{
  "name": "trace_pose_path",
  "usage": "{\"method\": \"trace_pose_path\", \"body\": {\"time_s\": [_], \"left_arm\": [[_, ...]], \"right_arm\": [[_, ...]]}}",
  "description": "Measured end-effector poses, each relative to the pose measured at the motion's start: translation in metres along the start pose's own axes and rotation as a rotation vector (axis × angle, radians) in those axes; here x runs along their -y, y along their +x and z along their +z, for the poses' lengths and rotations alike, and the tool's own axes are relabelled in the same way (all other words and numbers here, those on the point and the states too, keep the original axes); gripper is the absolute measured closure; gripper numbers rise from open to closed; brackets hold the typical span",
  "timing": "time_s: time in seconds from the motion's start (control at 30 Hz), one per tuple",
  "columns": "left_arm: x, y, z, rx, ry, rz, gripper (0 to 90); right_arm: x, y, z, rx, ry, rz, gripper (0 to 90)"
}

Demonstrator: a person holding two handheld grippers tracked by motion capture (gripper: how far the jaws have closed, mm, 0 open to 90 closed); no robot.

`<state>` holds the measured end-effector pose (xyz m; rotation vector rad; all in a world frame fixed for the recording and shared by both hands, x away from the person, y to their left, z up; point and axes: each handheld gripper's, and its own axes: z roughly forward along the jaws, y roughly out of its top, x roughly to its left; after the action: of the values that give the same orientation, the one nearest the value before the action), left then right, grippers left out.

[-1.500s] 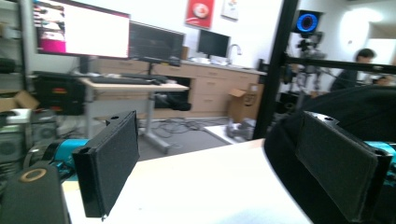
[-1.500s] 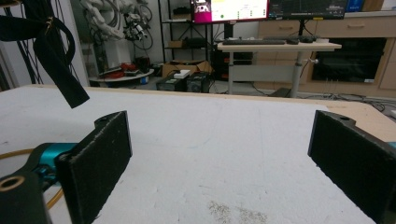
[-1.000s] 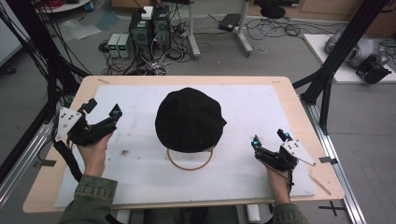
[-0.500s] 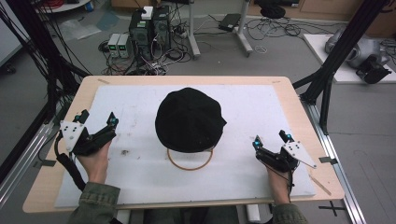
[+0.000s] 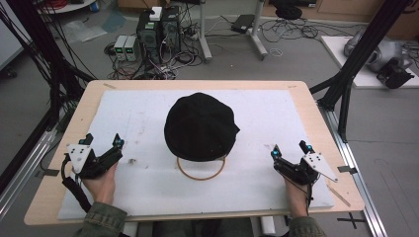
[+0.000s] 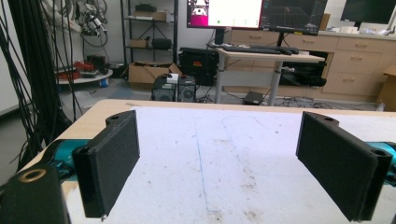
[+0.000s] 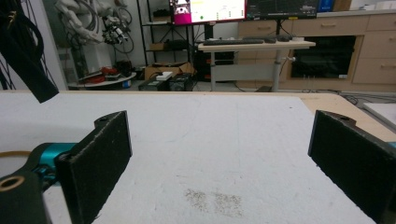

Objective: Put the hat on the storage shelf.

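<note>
A black cap (image 5: 200, 126) lies in the middle of the white mat (image 5: 276, 113). A thin wooden ring (image 5: 201, 176) pokes out from under its near edge. My left gripper (image 5: 103, 139) rests near the mat's left edge, well left of the cap, open with nothing between its jaws. In the left gripper view the left gripper (image 6: 233, 168) is spread wide over stained mat. My right gripper (image 5: 289, 148) sits near the mat's right front, right of the ring, also open. In the right gripper view the right gripper (image 7: 224, 158) holds nothing, and the ring's edge (image 7: 14, 153) shows at far left.
The mat covers a wooden table (image 5: 316, 106). Black frame posts (image 5: 346, 94) stand beside the table on both sides. Computers and cables (image 5: 158, 34) lie on the floor beyond the far edge. Desks and monitors (image 6: 224, 11) fill the room behind.
My left gripper has drawn back toward the near edge and slightly left. The right gripper, cap and ring have stayed in place.
</note>
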<state>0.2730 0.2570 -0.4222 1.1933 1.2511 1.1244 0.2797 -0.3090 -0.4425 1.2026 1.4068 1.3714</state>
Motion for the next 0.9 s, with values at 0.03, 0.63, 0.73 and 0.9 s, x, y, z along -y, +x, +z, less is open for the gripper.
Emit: {"method": "trace_pose_path", "body": {"time_s": [0.03, 0.63, 0.73, 0.9], "left_arm": [[0.0000, -0.0004, -0.0001, -0.004, -0.003, -0.001, 13.8], [0.0045, -0.0029, -0.0066, 0.000, 0.001, 0.048, 14.1], [0.0053, -0.0009, -0.0067, 0.001, 0.005, 0.035, 14.1], [0.0055, 0.0001, -0.0069, 0.002, 0.009, 0.036, 14.2]], "right_arm": [[-0.0001, -0.0010, -0.0001, 0.006, -0.003, -0.004, 5.2], [0.0035, 0.0032, 0.0057, -0.024, 0.027, -0.019, 5.2], [0.0030, 0.0045, 0.0065, -0.028, 0.030, -0.015, 5.2], [0.0026, 0.0052, 0.0070, -0.026, 0.026, -0.023, 5.2]]}}
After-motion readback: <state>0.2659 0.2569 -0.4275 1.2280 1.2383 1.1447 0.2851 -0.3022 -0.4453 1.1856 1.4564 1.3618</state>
